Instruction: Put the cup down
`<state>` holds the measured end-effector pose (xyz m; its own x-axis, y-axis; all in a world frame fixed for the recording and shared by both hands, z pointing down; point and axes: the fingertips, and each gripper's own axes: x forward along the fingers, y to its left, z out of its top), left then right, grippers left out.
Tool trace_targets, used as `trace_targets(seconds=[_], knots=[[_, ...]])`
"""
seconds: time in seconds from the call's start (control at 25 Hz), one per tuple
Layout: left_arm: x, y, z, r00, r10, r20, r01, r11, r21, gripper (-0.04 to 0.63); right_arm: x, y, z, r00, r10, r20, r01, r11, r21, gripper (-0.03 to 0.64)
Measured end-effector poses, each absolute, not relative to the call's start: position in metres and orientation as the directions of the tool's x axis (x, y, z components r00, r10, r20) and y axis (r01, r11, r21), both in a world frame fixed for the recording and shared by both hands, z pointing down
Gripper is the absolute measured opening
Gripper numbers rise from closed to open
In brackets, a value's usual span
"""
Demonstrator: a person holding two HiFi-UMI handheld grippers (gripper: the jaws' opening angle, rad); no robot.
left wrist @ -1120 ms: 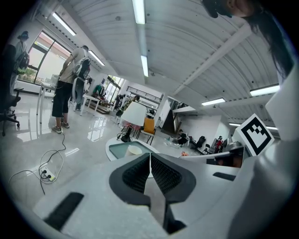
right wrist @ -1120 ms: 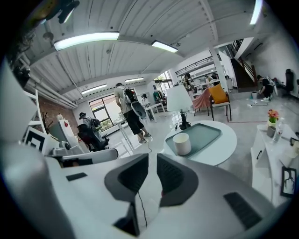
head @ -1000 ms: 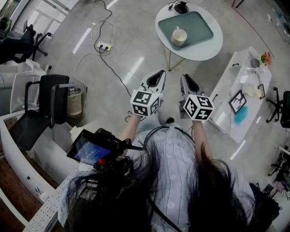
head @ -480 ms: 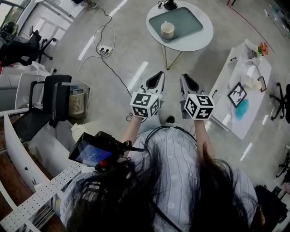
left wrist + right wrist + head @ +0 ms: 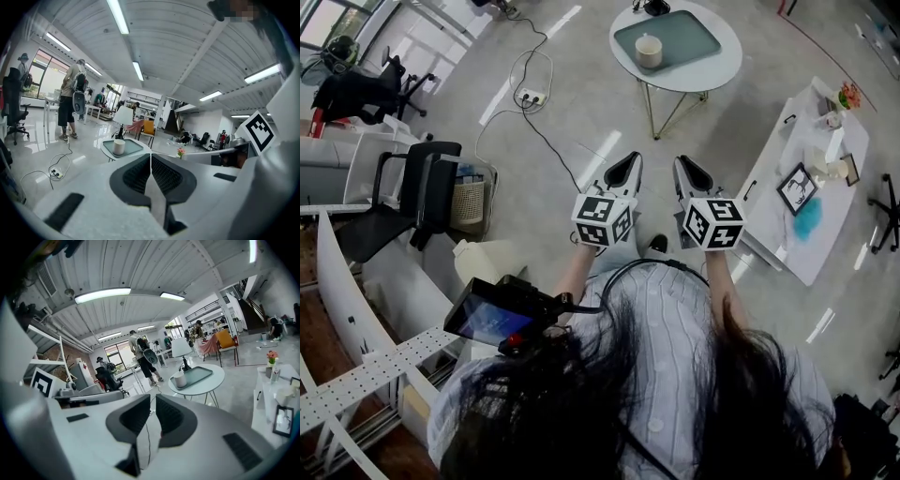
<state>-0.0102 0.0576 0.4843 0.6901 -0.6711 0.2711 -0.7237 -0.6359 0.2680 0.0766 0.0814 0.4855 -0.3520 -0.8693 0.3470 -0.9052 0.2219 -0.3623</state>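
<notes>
1. Both tongs, the left tongs and the right tongs, now sit farther from the round tabletop; each is closed and empty.
2. Well beyond them, the cup stands upright on the tray.
3. The cup already looks set down, so retreat steadily and leave it undisturbed.

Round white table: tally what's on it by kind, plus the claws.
Grey-green rectangular tray: 1
Cream round cup: 1
White-shaded table lamp: 1
Claws: 2, left claw and right claw, both shut and empty
Total: 5
</notes>
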Motion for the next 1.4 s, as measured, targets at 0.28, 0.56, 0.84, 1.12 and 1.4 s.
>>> trace_targets(seconds=[0.28,0.56,0.84,1.12,1.4], knots=[[-0.013,0.085,0.480,0.682,-0.684,0.258,-0.730,-0.623,0.279,0.021,0.071,0.112,0.482,-0.377,-0.866,0.329,-0.898,0.255,-0.358,0.052],[-0.005,0.100,0.477,0.691,-0.679,0.247,-0.722,-0.636,0.272,0.020,0.074,0.128,0.474,-0.373,-0.873,0.313,-0.904,0.266,-0.336,0.044],[0.003,0.106,0.473,0.696,-0.680,0.229,-0.717,-0.643,0.269,0.021,0.078,0.137,0.470,-0.383,-0.870,0.310,-0.904,0.285,-0.318,0.043],[0.006,0.111,0.471,0.690,-0.689,0.221,-0.722,-0.638,0.269,0.021,0.082,0.142,0.470,-0.395,-0.864,0.313,-0.903,0.302,-0.307,0.043],[0.002,0.117,0.470,0.684,-0.697,0.215,-0.728,-0.630,0.271,0.021,0.078,0.148,0.468,-0.406,-0.859,0.311,-0.900,0.318,-0.296,0.043]])
